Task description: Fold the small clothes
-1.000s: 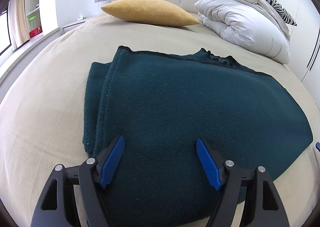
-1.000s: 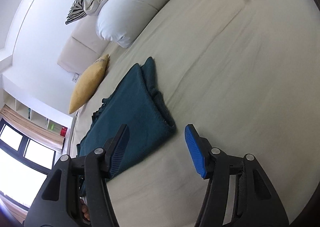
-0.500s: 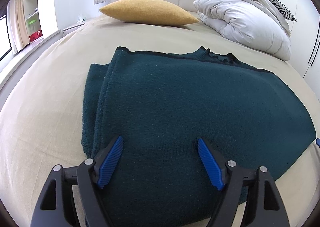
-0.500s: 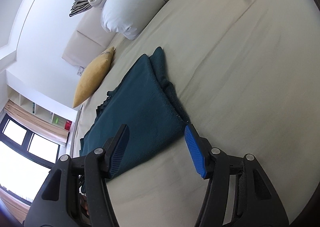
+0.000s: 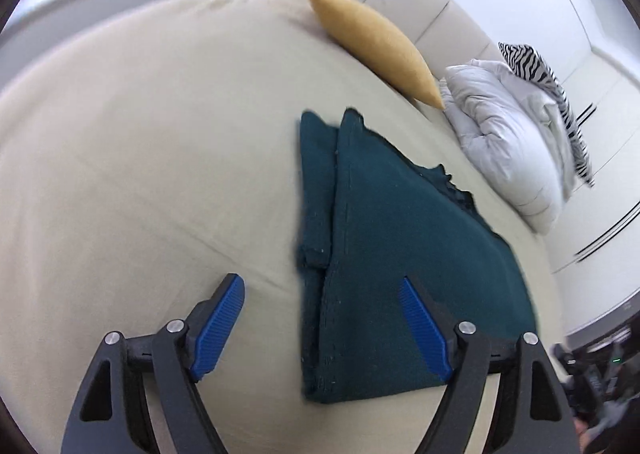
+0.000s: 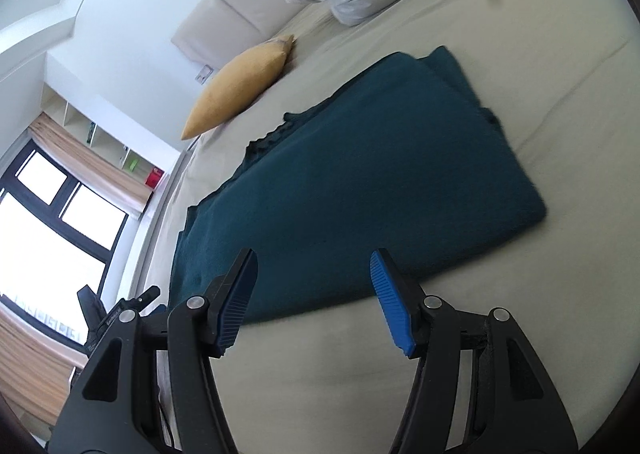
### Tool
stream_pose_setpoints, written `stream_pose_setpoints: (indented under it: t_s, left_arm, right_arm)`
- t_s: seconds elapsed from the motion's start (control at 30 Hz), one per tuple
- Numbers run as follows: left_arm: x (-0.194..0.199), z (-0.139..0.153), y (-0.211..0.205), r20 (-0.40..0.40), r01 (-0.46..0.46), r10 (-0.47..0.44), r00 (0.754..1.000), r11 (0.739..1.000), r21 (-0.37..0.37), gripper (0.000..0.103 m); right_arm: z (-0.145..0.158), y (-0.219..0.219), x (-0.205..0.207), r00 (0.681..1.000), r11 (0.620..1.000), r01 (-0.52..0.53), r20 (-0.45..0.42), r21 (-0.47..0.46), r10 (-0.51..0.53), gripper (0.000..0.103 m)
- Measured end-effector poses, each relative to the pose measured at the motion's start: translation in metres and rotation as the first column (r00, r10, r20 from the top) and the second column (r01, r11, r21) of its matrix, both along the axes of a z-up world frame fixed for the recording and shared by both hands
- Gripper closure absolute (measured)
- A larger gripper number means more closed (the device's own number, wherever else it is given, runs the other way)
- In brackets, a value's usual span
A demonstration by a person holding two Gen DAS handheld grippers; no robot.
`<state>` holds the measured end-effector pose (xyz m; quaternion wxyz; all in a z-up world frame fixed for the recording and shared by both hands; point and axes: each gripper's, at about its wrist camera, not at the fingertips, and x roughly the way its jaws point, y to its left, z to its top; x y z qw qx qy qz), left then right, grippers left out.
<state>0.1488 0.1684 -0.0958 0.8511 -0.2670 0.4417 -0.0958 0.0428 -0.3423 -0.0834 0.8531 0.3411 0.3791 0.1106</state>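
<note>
Bed [image 5: 120, 142] in beige sheet is carrying: folded dark teal garment [image 5: 400, 254] lying flat mid-bed; mustard cushion [image 5: 372, 42] and bunched white duvet [image 5: 508, 134] resting near the headboard.

Left tongs [image 5: 322, 328] opening above folded teal garment [image 5: 400, 254], beige bed [image 5: 140, 154]

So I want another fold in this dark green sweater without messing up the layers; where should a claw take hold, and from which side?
Probably the near corners of the sweater, one claw each, coming in low from the near edge. It lies flat on the bed, with layered edges stacked along its left side, so pinch all layers together. The left claw, its jaws opening, straddles that corner; the right claw stands open at the near edge.
</note>
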Motion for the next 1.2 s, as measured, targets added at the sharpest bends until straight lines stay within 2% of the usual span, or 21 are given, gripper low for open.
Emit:
stream_pose_setpoints:
  t_s: [0.1, 0.2, 0.37, 0.47, 0.53, 0.57, 0.63, 0.93, 1.1, 1.2]
  left_arm:
    - [0.007, -0.005, 0.002, -0.019, 0.036, -0.038, 0.999, 0.994, -0.105, 0.021]
    - [0.017, -0.010, 0.008, -0.040, 0.024, -0.031, 0.999, 0.984, -0.175, 0.021]
    - [0.044, -0.013, 0.000, -0.067, 0.052, -0.068, 0.995, 0.975, -0.216, 0.021]
    - [0.050, -0.015, -0.001, -0.086, 0.052, -0.076, 0.993, 0.967, -0.251, 0.031]
    - [0.052, -0.020, 0.001, -0.112, 0.049, -0.083, 0.990, 0.960, -0.276, 0.062]
    - [0.052, -0.024, 0.002, -0.123, 0.051, -0.090, 0.988, 0.957, -0.287, 0.066]
    - [0.050, -0.026, 0.002, -0.123, 0.062, -0.100, 0.987, 0.957, -0.282, 0.074]
    - [0.047, -0.023, 0.008, -0.083, 0.076, -0.104, 0.991, 0.954, -0.289, 0.082]
    - [0.048, -0.010, -0.001, -0.043, 0.093, -0.106, 0.993, 0.968, -0.231, 0.083]
    - [0.050, 0.006, -0.014, -0.016, 0.125, -0.129, 0.992, 0.981, -0.145, 0.084]
  right_arm:
    - [0.001, 0.022, 0.014, 0.999, 0.999, -0.050, -0.003, 0.017, 0.050, 0.046]
    - [0.006, 0.046, 0.030, 0.994, 0.994, -0.109, 0.006, 0.023, 0.109, 0.046]
    - [0.016, 0.076, 0.054, 0.983, 0.983, -0.182, 0.018, 0.038, 0.182, 0.046]
    - [0.015, 0.088, 0.069, 0.979, 0.976, -0.205, 0.012, 0.072, 0.204, 0.046]
    - [0.014, 0.096, 0.079, 0.975, 0.972, -0.222, 0.002, 0.082, 0.222, 0.046]
    - [0.013, 0.102, 0.085, 0.972, 0.969, -0.232, -0.005, 0.081, 0.233, 0.046]
    - [0.010, 0.114, 0.095, 0.967, 0.965, -0.254, -0.016, 0.072, 0.255, 0.046]
    - [0.000, 0.171, 0.142, 0.933, 0.935, -0.352, -0.058, 0.043, 0.354, 0.046]
    - [-0.022, 0.192, 0.171, 0.914, 0.918, -0.390, -0.094, 0.067, 0.395, 0.046]
    - [-0.032, 0.187, 0.179, 0.916, 0.915, -0.384, -0.072, 0.122, 0.394, 0.046]
